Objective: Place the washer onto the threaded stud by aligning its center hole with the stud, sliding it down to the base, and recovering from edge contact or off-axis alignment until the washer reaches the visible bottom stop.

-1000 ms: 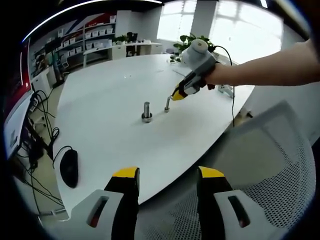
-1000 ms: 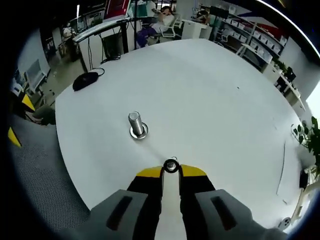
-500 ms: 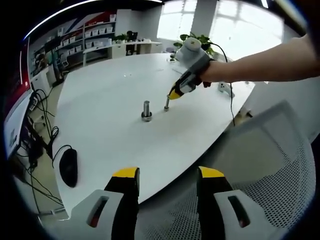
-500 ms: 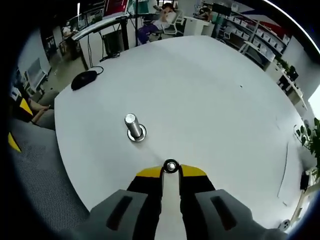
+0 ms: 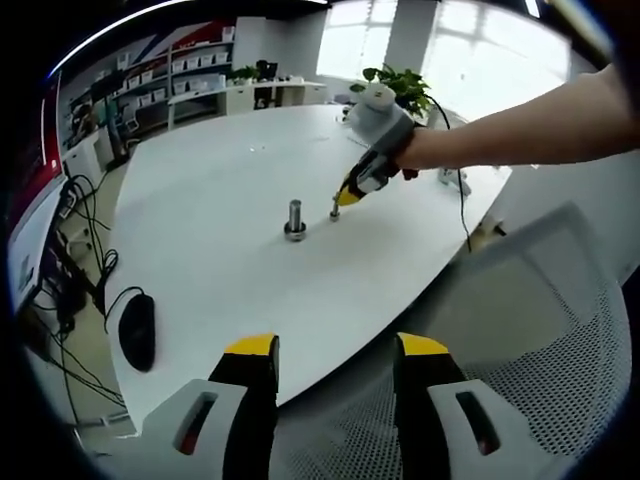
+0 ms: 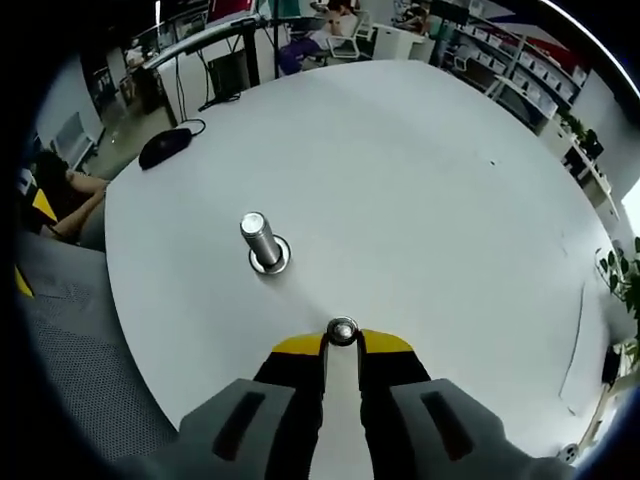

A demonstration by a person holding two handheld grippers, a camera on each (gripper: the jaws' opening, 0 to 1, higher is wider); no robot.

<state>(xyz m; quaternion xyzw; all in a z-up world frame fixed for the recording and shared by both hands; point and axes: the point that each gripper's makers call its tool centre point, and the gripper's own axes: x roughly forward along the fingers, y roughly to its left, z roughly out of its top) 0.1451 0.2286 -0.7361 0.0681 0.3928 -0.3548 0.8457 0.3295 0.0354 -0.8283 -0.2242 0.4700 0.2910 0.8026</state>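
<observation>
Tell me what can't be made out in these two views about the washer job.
- Right gripper view: the right tool is shut on a small round metal piece; washer or stud tip, too small to tell.
- Left gripper view: the thin stud is too small to show threads.
- Large stud: its base ring may be a washer or flange.

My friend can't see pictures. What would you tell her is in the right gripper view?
The right gripper is shut on a small metal piece above a round white table. A threaded stud stands upright to its left, and a black mouse lies near the far edge.
</observation>
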